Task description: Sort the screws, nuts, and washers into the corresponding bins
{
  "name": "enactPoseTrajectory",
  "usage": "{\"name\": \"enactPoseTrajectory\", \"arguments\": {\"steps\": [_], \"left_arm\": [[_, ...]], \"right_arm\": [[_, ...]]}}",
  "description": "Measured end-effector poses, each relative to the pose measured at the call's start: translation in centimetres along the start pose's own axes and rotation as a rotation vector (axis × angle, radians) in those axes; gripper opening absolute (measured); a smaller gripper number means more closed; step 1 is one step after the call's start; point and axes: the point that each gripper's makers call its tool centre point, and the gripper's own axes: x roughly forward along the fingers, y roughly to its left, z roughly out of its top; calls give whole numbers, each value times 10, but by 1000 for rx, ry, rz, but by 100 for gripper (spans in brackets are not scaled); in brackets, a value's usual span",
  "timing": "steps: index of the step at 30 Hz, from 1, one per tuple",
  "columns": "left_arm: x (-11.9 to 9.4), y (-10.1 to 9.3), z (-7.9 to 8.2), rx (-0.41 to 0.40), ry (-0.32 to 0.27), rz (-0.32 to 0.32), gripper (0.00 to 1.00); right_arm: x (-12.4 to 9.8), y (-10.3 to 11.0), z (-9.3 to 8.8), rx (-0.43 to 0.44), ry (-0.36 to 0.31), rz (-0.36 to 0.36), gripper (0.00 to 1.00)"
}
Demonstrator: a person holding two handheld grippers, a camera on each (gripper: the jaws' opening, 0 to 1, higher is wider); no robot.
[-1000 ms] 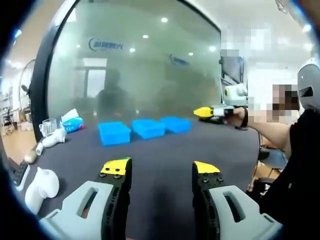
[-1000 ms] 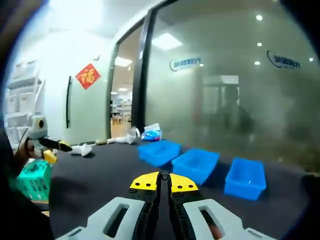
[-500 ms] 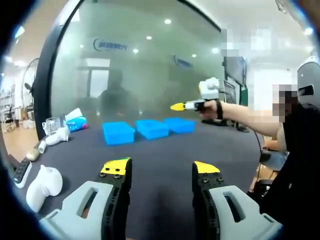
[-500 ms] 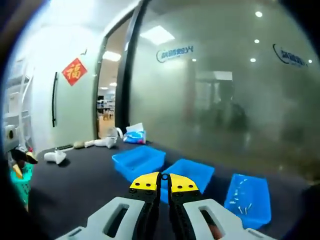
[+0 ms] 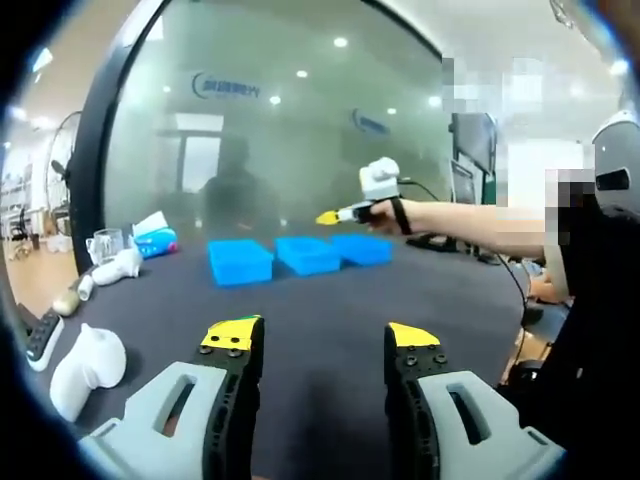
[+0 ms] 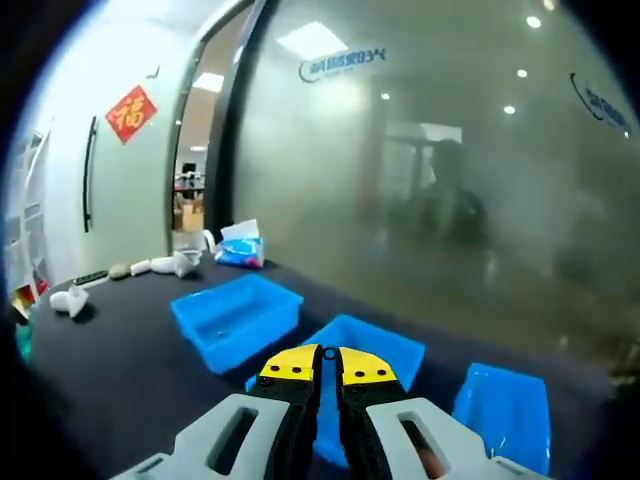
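Observation:
Three blue bins stand in a row on the dark table [image 5: 330,300]: left bin [image 5: 240,262], middle bin [image 5: 308,254], right bin [image 5: 362,248]. My left gripper [image 5: 322,338] stays low over the near table, open, with nothing between its fingers. In the left gripper view, a hand holds my right gripper [image 5: 335,214] in the air just above the middle bin. In the right gripper view, the right gripper [image 6: 322,362] is shut, yellow tips together over the middle bin [image 6: 375,345]. The left bin [image 6: 237,318] and right bin [image 6: 505,412] flank it. I see nothing held.
A frosted glass wall [image 5: 280,140] rises behind the bins. On the table's left lie white objects [image 5: 85,360], a remote [image 5: 40,340], a glass cup [image 5: 100,247] and a tissue pack [image 5: 155,240]. A person's arm [image 5: 470,222] reaches in from the right.
The right gripper has travelled left and closer to the bins, staying shut; the bins now loom larger in its view. The left gripper has barely moved.

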Motion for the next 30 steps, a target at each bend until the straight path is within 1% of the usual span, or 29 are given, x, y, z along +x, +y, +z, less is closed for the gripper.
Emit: {"name": "enactPoseTrajectory", "arguments": {"steps": [6, 11, 13, 14, 16, 17, 19, 23, 28, 30], "left_arm": [[2, 0, 0, -5, 1, -2, 46], [3, -1, 0, -7, 1, -3, 46], [4, -2, -1, -8, 3, -3, 46], [4, -2, -1, -8, 3, -3, 46], [4, -2, -2, -6, 4, -5, 46], [4, -3, -2, -4, 5, -5, 46], [4, -3, -1, -5, 4, -4, 46], [3, -2, -1, -5, 4, -2, 46], [3, -2, 1, -3, -2, -2, 46], [2, -1, 2, -1, -3, 0, 46]], "right_arm": [[11, -2, -10, 13, 23, -4, 4], [11, 1, -14, 16, 27, 6, 4], [11, 3, -12, 10, 16, 7, 5], [11, 3, -10, -7, 3, 8, 7], [10, 4, -5, -35, -21, 1, 19], [10, 5, -3, -41, -31, 5, 23], [8, 9, -1, -35, -36, 12, 27], [1, 15, 2, -41, -49, 24, 29], [-17, 25, 5, -62, -74, 47, 29], [-30, 30, 5, -64, -89, 58, 29]]}}
